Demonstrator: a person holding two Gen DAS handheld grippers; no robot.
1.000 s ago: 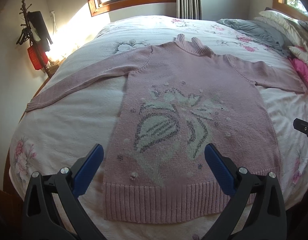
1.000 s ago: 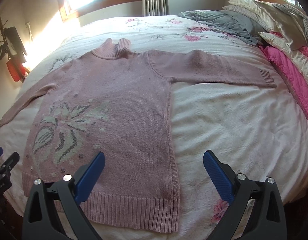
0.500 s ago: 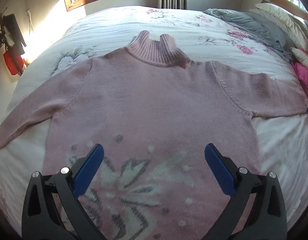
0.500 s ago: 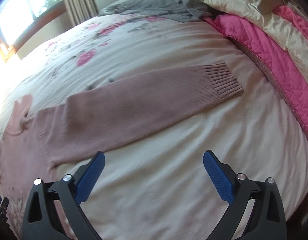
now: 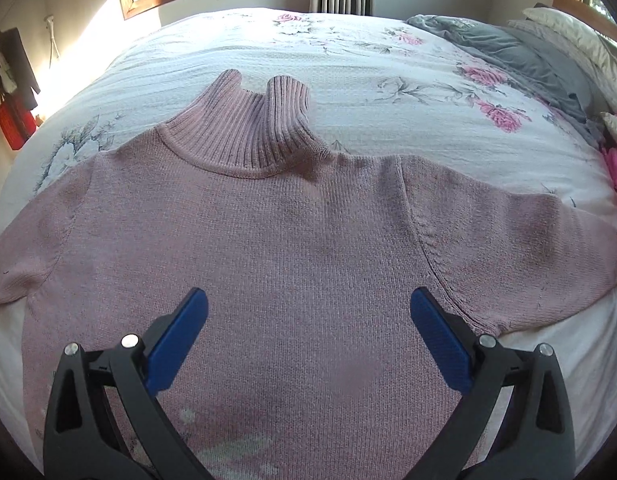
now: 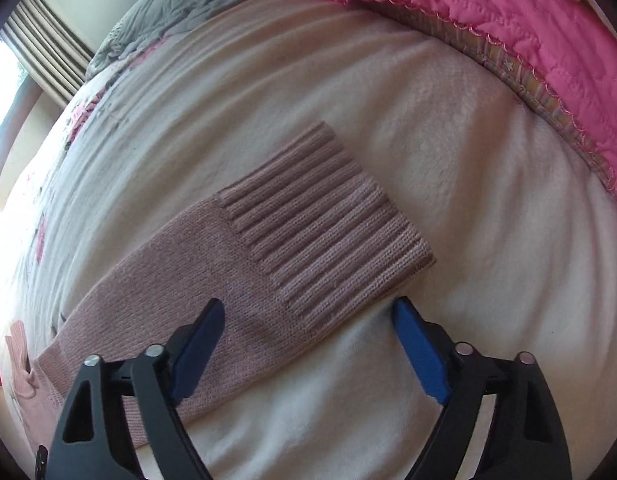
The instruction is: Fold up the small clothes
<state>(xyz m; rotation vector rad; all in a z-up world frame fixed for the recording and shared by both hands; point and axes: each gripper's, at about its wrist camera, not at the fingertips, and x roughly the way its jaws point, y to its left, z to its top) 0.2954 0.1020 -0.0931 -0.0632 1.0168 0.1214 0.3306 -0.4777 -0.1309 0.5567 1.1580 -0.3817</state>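
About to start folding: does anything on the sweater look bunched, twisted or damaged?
Nothing stands out. The pink sweater lies flat on the bed, collar upright, and its ribbed cuff is smooth and untwisted. Both grippers' jaws are open above it.

Both views close above sweater (image 5: 308, 248) — forward-facing.

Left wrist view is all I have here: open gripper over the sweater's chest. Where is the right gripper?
Observer: The right gripper is at the ribbed cuff of the sweater's sleeve, fingers either side of the cuff's near corner.
Operator: Is it gripping yet?
Observer: No. Its jaws are open, with no fabric pinched between them.
Operator: Is that cuff lying flat?
Observer: Yes, it lies flat on the white bedspread, unfolded.
Operator: Anything close to it?
Observer: A pink quilt lies beyond the cuff, apart from it.
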